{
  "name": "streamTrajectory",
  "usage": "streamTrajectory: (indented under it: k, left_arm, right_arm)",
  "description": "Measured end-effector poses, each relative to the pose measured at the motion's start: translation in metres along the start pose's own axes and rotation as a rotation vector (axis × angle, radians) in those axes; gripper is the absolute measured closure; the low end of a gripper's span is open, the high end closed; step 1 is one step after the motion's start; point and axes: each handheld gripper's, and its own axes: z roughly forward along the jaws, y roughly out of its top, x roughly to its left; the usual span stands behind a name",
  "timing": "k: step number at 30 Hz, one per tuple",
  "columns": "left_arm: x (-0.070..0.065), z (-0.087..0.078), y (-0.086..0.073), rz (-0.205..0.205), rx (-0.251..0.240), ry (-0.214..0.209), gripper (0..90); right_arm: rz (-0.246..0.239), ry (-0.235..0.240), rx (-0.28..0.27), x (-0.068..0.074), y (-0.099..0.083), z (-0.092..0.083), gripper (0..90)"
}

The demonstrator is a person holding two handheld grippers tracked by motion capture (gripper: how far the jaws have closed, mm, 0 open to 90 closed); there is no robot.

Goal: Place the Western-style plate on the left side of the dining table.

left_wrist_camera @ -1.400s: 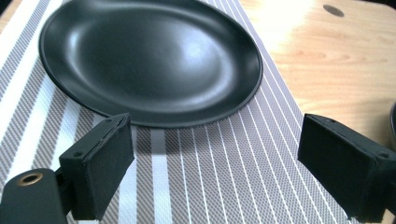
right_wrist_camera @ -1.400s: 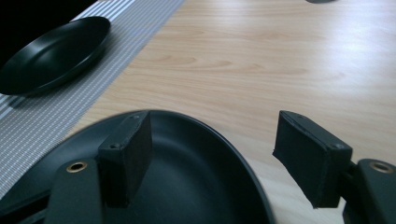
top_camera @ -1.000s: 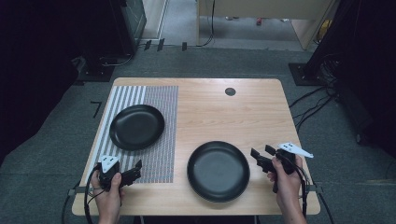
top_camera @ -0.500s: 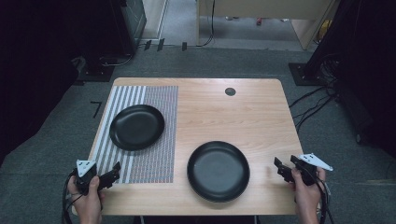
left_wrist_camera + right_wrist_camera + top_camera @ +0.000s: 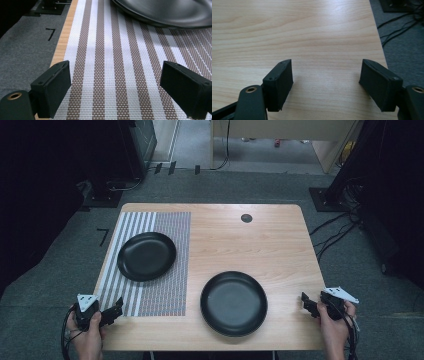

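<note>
Left hand-held gripper (image 5: 111,312) sits at the table's near left corner, jaws spread wide and holding nothing; in the left gripper view its pads (image 5: 53,91) frame the striped placemat (image 5: 117,62), with the rim of a black plate (image 5: 165,11) just ahead. Neither plate is touched, so by my reading any handling of the plates is either finished or not begun; the pictures do not settle which.

On the placemat (image 5: 150,265), which covers the left part of the table (image 5: 240,240), the first black plate (image 5: 146,256) lies flat, toward the far half of the mat. The second black plate (image 5: 233,303) lies on bare wood near the front edge, about midway along it and well apart from the first.

At the near right corner, the right hand-held gripper (image 5: 306,304) is likewise released and empty, its pads (image 5: 278,83) wide apart over plain wood in the right gripper view, close to the table's right edge.

A small dark round fitting (image 5: 246,218) is set in the light wooden top near the far edge. Grey carpet (image 5: 60,280) surrounds the table, with cables (image 5: 335,227) trailing on the right and dark equipment stands (image 5: 115,185) beyond the far corners.
</note>
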Motion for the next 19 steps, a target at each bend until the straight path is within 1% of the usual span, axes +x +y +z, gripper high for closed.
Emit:
streamTrajectory:
  k: [1, 2, 3, 4, 11, 15, 18, 19]
  left_arm:
    - [0.0, 0.0007, -0.0009, 0.002, 0.003, -0.001, 9.6]
    - [0.0002, 0.0011, -0.0013, 0.005, 0.006, -0.001, 9.6]
    - [0.0001, 0.0016, -0.0018, 0.004, 0.007, -0.002, 9.6]
    - [0.0, 0.002, -0.002, 0.005, 0.011, -0.002, 9.6]
    - [-0.0019, 0.0052, -0.0028, 0.008, 0.039, -0.001, 9.8]
    - [-0.0011, 0.0059, -0.0029, -0.002, 0.055, -0.016, 9.8]
    - [-0.0007, 0.006, -0.0029, -0.004, 0.057, -0.019, 9.8]
    - [-0.0008, 0.0061, -0.0029, -0.003, 0.058, -0.019, 9.8]
  right_arm:
    - [-0.004, -0.018, -0.002, 0.0033, -0.0009, 0.0003, 25.4]
    - [-0.004, -0.018, -0.002, 0.0033, -0.0009, 0.0003, 25.4]
    - [-0.021, -0.032, 0.001, 0.0055, -0.001, 0.001, 25.3]
    - [-0.029, -0.039, 0.004, 0.0067, -0.0009, 0.0013, 24.7]
    - [-0.022, -0.046, 0.009, 0.0083, -0.0003, 0.0025, 22.1]
    - [-0.027, -0.042, 0.012, 0.0085, -0.0001, 0.003, 20.0]
    - [-0.035, -0.035, 0.016, 0.009, 0.0002, 0.0039, 16.2]
    - [-0.035, -0.035, 0.016, 0.009, 0.0002, 0.0039, 16.2]
